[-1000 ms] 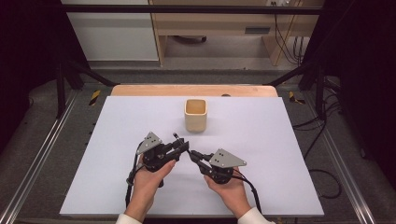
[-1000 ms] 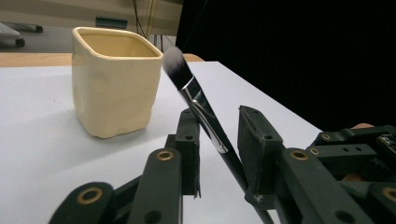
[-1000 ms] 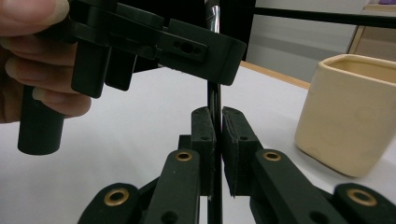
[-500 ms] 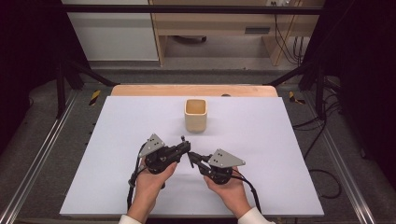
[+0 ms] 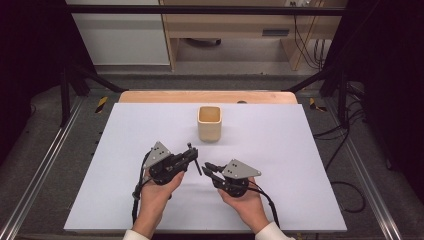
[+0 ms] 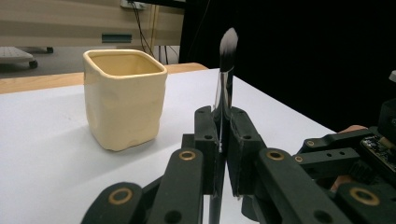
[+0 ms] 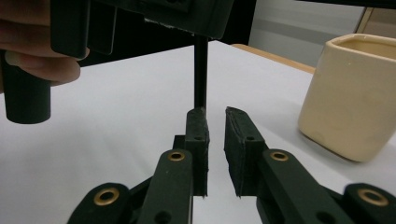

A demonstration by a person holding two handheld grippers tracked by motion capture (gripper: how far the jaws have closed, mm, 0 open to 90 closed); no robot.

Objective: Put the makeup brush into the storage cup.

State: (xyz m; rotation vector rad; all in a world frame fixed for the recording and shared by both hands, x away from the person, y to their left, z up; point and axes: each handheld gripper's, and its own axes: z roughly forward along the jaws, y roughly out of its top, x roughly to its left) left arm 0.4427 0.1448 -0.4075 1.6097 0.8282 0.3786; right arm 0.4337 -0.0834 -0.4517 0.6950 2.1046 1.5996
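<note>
A slim black makeup brush [image 6: 226, 70] with a pale tuft stands upright, and my left gripper [image 6: 223, 121] is shut on its handle. From above, the left gripper [image 5: 194, 157] holds the brush [image 5: 197, 161] at mid-table, a little in front of a cream square cup [image 5: 209, 124]. My right gripper [image 7: 215, 116] faces it from the right; its jaws have just been opening and stand slightly apart with nothing between them. The brush handle [image 7: 201, 70] rises just beyond the tip of one of its jaws. The cup [image 6: 125, 98] stands upright, apart from both grippers.
The white table top [image 5: 300, 165] has a wooden strip [image 5: 150, 96] along its far edge. Metal rails run down both sides. Cables [image 5: 345, 190] lie on the floor at the right. A person's hands [image 5: 155, 195] come in from the near edge.
</note>
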